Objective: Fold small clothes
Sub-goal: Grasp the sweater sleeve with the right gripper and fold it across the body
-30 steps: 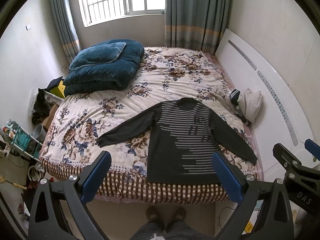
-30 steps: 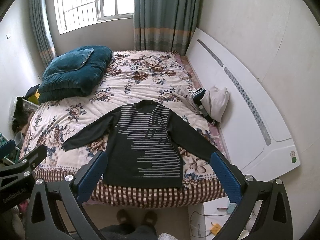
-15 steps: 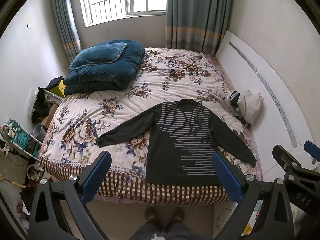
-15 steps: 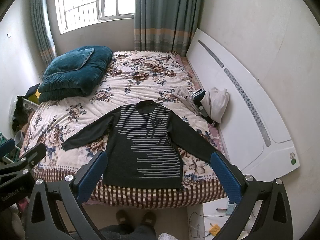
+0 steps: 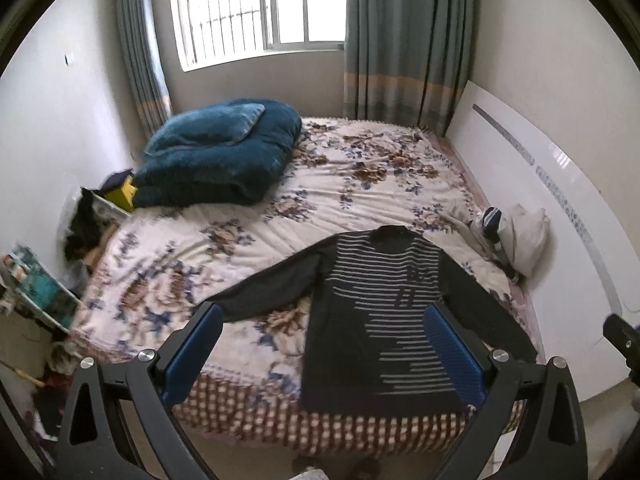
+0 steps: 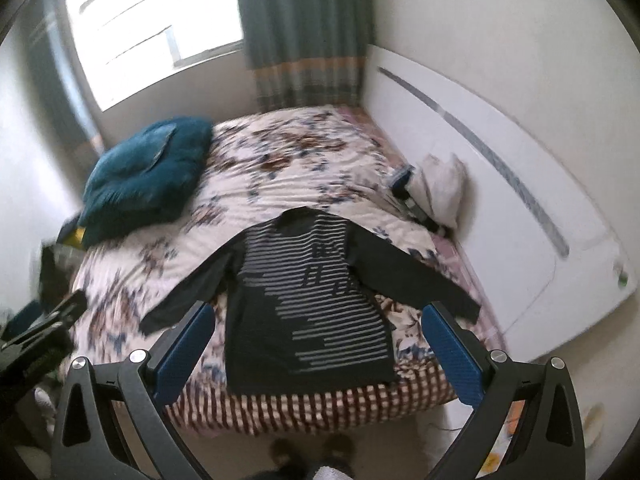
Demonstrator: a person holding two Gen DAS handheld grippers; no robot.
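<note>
Lying flat on the floral bedspread point(image 5: 360, 184): a dark striped long-sleeved sweater point(image 5: 376, 320), both grippers hovering above it, empty.

Covering the whole bed with cream cloth and brown-blue flowers, ending in a checked border at the near edge. Leaning along the right wall: a white headboard point(image 5: 560, 216). Sitting at the far left corner: a folded teal blanket point(image 5: 224, 160) with a matching cushion on top. Spreading both sleeves outward, hem reaching the checked border, collar pointing toward the window; showing pale lettering on the chest, too blurred to read. Resting near the headboard: a small pale bundle point(image 5: 524, 240). Holding wide open, blue pads well apart, gripping nothing: left gripper point(image 5: 320, 356) and right gripper point(image 6: 318, 354).
</note>
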